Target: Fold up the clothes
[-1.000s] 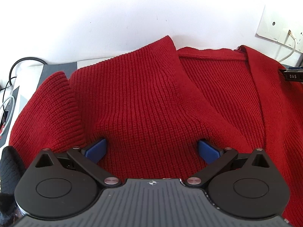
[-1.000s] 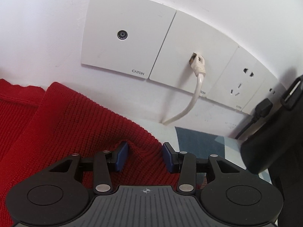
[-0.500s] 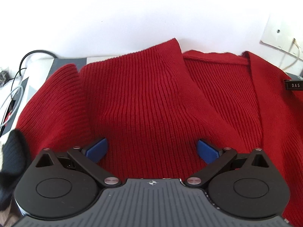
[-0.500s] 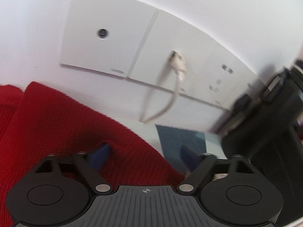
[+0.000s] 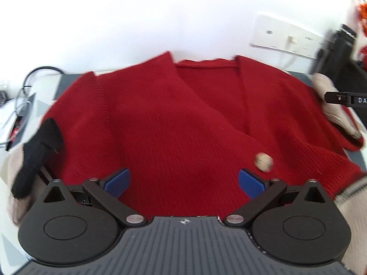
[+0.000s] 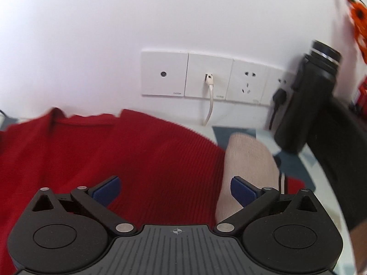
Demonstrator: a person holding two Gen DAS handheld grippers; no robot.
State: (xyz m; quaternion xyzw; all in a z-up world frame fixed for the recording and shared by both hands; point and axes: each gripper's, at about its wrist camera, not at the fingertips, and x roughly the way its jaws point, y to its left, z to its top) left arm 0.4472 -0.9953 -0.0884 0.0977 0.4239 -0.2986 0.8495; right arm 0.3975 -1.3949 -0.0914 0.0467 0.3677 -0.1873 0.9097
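Since one second ago both claws have drawn back from the wall, and the right claw [image 6: 175,189], which then pinched the edge of the red cardigan [image 5: 183,123], has let it go. The left claw [image 5: 183,180] was already wide and stays so.

The white wall [image 6: 114,34] fills the upper part of both views. Below it the red cardigan lies spread flat on the counter [image 6: 231,130], with its neckline toward the wall and its front panels crossed one over the other. A beige button [image 5: 263,159] sits on the front panel, near the right finger of the left claw.

A beige garment [image 6: 247,160] lies just beside the right edge of the cardigan, and part of it seems to rest on the red knit. In the left wrist view a black knitted piece [image 5: 36,158] lies at the left edge, touching the cardigan's sleeve.

A black bottle [image 6: 307,100] stands at the right, by the wall. The row of white socket plates [image 6: 206,75] is fixed on the wall behind the cardigan, and a white cable [image 6: 209,100] hangs from one of them down to the counter.

The left claw is spread wide above the lower part of the cardigan and holds nothing; its blue pads [image 5: 118,180] are well apart. The right claw is also spread wide and empty, one pad over the red knit and the other in front of the beige garment. Whether the pads touch the cloth cannot be told.
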